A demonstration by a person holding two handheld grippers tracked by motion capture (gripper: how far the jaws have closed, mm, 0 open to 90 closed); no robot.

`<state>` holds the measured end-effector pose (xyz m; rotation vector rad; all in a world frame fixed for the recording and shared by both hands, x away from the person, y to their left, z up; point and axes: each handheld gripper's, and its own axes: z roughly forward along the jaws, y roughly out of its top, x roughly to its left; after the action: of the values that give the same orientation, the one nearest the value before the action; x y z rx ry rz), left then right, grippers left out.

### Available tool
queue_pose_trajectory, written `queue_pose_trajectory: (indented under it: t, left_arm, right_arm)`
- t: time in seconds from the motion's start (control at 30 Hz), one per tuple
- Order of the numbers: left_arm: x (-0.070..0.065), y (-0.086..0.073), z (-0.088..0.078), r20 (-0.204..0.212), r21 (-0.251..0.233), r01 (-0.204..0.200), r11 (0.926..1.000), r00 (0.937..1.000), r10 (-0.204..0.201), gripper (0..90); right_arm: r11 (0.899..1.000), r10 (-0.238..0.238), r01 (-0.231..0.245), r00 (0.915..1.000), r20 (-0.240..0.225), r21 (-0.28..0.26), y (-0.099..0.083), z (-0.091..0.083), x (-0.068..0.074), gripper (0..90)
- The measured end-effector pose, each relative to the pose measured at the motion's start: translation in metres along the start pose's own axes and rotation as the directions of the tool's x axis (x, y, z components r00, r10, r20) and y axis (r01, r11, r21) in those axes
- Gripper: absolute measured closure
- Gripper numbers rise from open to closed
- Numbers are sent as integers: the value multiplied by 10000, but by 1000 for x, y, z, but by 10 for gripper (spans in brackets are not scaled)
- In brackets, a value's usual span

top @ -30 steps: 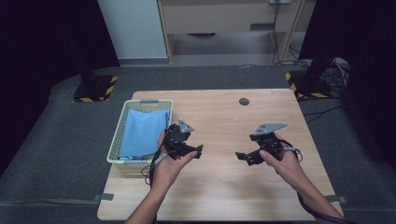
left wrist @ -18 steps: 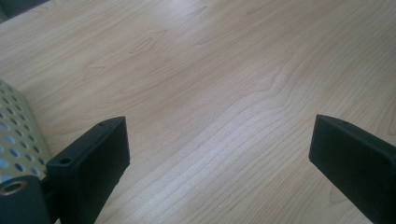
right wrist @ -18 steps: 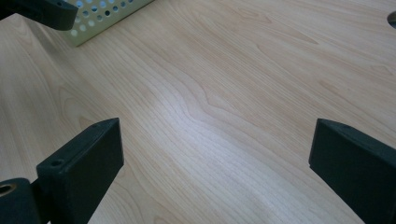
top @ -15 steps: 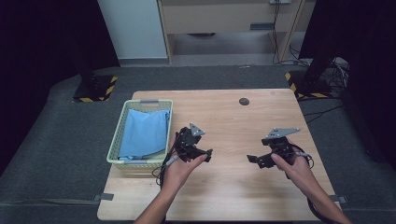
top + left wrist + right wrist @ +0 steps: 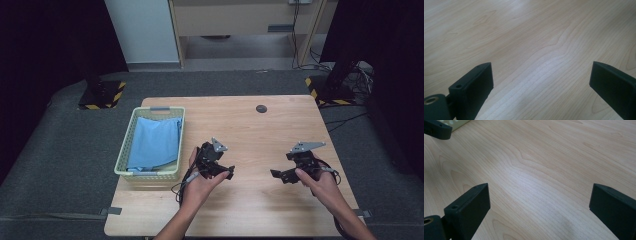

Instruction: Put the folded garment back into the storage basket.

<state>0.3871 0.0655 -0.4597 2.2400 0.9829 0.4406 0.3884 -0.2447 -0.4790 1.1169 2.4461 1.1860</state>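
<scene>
Tongs (image 5: 231, 173) farther from basket (image 5: 150, 172) than before

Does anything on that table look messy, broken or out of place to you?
Nothing stands out. The blue cloth lies inside the basket at the table's left edge, nothing spilled. The left tool and right tool are both open, holding nothing, over bare wood. A small dark disc sits near the far edge.
</scene>
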Motion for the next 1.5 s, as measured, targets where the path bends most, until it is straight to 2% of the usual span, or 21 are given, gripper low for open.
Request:
queue_pose_trajectory:
  t: [0.2, 0.53, 0.73, 0.87, 1.03, 1.1, 1.23, 1.4, 1.5]
  left_arm:
    - [-5, -5, 7, 51, -7, 60, 10000, 10000, -60, 47]
    - [-16, -25, 30, 289, 430, 165, 9989, 9994, -178, 51]
    - [-15, -35, 38, 250, 355, 317, 9989, 9992, -326, 51]
    - [-16, -43, 44, 272, 391, 233, 9990, 9993, -244, 51]
    - [-16, -51, 54, 266, 429, 499, 9978, 9983, -510, 50]
    - [-17, -51, 55, 142, 402, 357, 9986, 9992, -363, 42]
    - [-18, -52, 57, 114, 242, 349, 9991, 9993, -352, 27]
    - [-23, -60, 58, 50, -387, 414, 9984, 9991, -413, 0]
    - [-23, -60, 57, 133, -363, 304, 9989, 9995, -299, 0]
  right_arm:
    - [9998, 178, -179, 9998, 124, 116, -9, 3, -4, 35]
    - [9991, 333, -337, 9993, 155, 272, -22, 8, -2, 35]
    - [9967, 598, -621, 9973, 436, 530, -31, 14, -11, 36]
    - [9946, 611, -663, 9959, 667, 796, -35, 18, -17, 37]
    - [9900, 923, -1025, 9903, 1037, 972, -37, 22, -27, 38]
    - [9897, 943, -1047, 9898, 1065, 972, -37, 24, -29, 37]
    - [9863, 1069, -1186, 9889, 1027, 1147, -38, 31, -30, 38]
    - [9904, 699, -840, 9895, 1266, 1095, -42, 36, -23, 7]
    - [9943, -140, -38, 9859, 1666, 1065, -48, 38, -16, 5]
